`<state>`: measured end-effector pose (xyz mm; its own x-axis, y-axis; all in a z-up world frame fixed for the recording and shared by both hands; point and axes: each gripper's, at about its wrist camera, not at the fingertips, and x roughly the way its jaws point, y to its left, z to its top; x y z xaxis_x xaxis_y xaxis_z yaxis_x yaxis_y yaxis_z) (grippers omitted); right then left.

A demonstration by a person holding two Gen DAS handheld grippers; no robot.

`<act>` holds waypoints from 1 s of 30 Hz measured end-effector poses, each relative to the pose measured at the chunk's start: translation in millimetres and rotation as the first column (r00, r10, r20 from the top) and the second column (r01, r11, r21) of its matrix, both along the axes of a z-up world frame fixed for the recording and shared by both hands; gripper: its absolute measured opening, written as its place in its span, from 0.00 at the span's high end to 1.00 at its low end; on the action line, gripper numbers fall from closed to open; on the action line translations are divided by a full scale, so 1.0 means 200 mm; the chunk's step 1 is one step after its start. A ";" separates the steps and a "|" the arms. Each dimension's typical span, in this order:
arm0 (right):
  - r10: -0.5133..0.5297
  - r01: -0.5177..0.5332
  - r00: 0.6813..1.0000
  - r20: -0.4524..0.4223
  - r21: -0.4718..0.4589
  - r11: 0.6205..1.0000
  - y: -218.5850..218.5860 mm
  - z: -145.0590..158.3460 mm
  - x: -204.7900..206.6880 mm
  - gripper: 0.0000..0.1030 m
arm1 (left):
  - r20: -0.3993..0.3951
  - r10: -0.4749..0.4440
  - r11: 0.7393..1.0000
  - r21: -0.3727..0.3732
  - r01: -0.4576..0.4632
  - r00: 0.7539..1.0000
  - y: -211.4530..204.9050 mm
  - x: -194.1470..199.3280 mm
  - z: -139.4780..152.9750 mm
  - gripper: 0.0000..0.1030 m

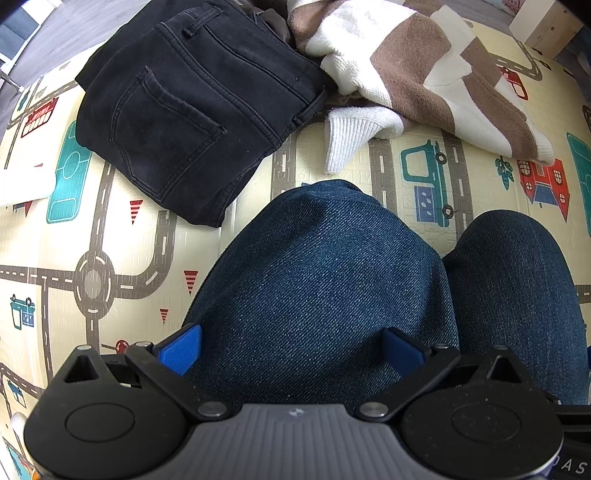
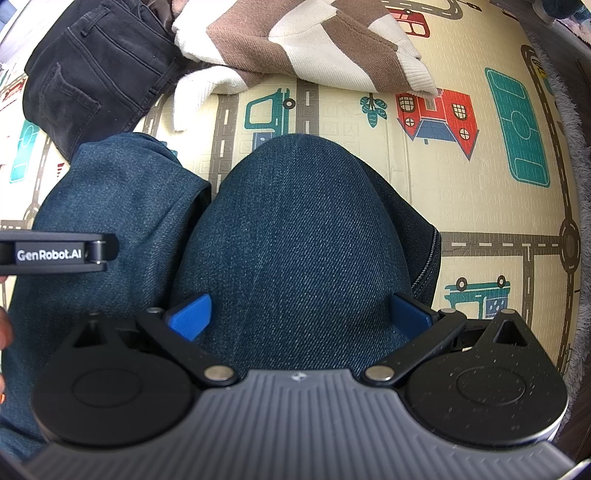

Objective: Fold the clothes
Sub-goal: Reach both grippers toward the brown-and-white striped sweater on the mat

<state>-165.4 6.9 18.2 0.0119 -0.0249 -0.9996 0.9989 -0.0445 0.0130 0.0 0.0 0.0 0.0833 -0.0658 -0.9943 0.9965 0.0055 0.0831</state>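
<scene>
Folded black jeans lie on the play mat at the upper left; they also show in the right wrist view. A crumpled brown-and-white striped sweater lies beside them at the top, and in the right wrist view too. My left gripper is open and empty, resting over a knee in blue denim. My right gripper is open and empty over the other knee. The left gripper's side shows at the left of the right wrist view.
The yellow road-print play mat covers the floor. A wooden furniture leg stands at the top right. A grey shaggy rug borders the mat on the right. A white sheet lies at the left edge.
</scene>
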 end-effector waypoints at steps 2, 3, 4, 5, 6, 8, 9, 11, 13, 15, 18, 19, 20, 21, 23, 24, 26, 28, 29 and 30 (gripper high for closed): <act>0.000 0.000 1.000 -0.001 0.003 1.000 -0.01 0.00 0.00 0.00 | 0.001 0.001 1.000 0.006 -0.001 1.000 0.00 0.00 0.00 0.00; 0.000 0.000 1.000 -0.001 0.004 1.000 -0.02 0.00 0.01 0.00 | 0.002 0.002 1.000 0.009 -0.002 1.000 0.00 0.00 0.00 0.00; 0.000 0.000 1.000 -0.001 0.005 1.000 -0.02 0.00 0.01 0.00 | 0.002 0.004 1.000 0.012 -0.004 1.000 0.00 0.01 0.00 0.00; 0.000 0.000 1.000 -0.001 0.007 1.000 -0.02 0.00 0.01 0.00 | -0.005 0.005 1.000 0.020 -0.005 1.000 0.00 0.02 0.00 0.00; 0.001 -0.001 1.000 -0.001 0.010 1.000 -0.02 0.00 0.01 0.00 | -0.004 0.004 1.000 0.019 -0.004 1.000 0.00 0.02 0.01 0.00; 0.003 -0.003 1.000 0.000 0.014 1.000 -0.01 0.01 0.01 0.00 | 0.002 0.004 1.000 0.029 -0.004 1.000 0.00 0.01 0.01 0.00; 0.004 -0.004 1.000 0.000 0.014 1.000 -0.01 0.01 0.02 0.00 | 0.007 0.006 0.999 0.039 -0.007 1.000 -0.02 0.00 0.01 0.00; 0.006 -0.006 1.000 -0.002 0.014 1.000 -0.01 0.01 0.01 0.00 | 0.014 0.006 1.000 0.030 -0.007 1.000 -0.01 -0.01 0.00 0.00; 0.013 -0.013 1.000 -0.005 0.012 1.000 -0.02 0.01 0.01 0.00 | 0.009 0.004 0.999 0.033 -0.005 1.000 -0.02 0.00 0.00 0.00; 0.024 -0.024 1.000 -0.010 0.004 1.000 -0.02 0.02 0.01 0.00 | 0.007 0.007 0.999 0.033 -0.007 1.000 -0.02 0.00 0.01 0.00; 0.034 -0.034 0.999 -0.020 -0.011 0.999 -0.03 0.03 0.02 0.00 | -0.001 0.010 1.000 0.025 -0.010 1.000 -0.04 0.00 0.02 0.00; 0.032 -0.032 0.999 -0.021 -0.014 0.999 -0.04 0.04 0.02 0.00 | -0.005 0.008 1.000 0.020 -0.008 1.000 -0.04 0.00 0.03 0.00; 0.029 -0.030 0.999 -0.021 -0.015 0.999 -0.05 0.04 0.01 0.00 | -0.009 0.007 1.000 0.014 -0.007 1.000 -0.05 0.00 0.04 0.00; 0.023 -0.024 1.000 -0.019 -0.014 1.000 -0.07 0.04 0.00 0.00 | -0.017 0.004 1.000 0.015 -0.004 1.000 -0.06 -0.01 0.04 0.00; 0.015 -0.016 1.000 -0.018 -0.007 1.000 -0.11 0.03 -0.02 0.00 | -0.028 -0.003 1.000 0.010 0.003 1.000 -0.09 -0.03 0.06 0.00; 0.012 -0.012 1.000 -0.018 -0.003 1.000 -0.13 0.03 -0.03 0.00 | -0.033 -0.007 1.000 0.007 0.007 0.999 -0.10 -0.04 0.06 0.00; 0.008 -0.008 1.000 -0.019 0.003 1.000 -0.17 0.02 -0.05 0.00 | -0.033 -0.019 1.000 0.005 0.019 0.999 -0.14 -0.06 0.07 0.00; 0.000 0.000 1.000 -0.019 0.002 1.000 -0.21 0.01 -0.07 0.00 | -0.036 -0.027 1.000 0.009 0.027 0.999 -0.18 -0.09 0.06 0.00; -0.006 0.006 1.000 -0.018 0.002 1.000 -0.23 0.01 -0.09 0.00 | -0.039 -0.026 1.000 0.010 0.026 0.999 -0.21 -0.09 0.05 0.00; -0.011 0.011 1.000 -0.015 0.000 1.000 -0.26 0.00 -0.10 0.00 | -0.041 -0.025 1.000 0.011 0.025 0.999 -0.23 -0.10 0.05 0.00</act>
<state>-185.4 -45.0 18.3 -0.0036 -0.0253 -0.9997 0.9984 -0.0559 -0.0021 -20.6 -46.5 9.7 0.0410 -0.0562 -0.9976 0.9989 -0.0200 0.0422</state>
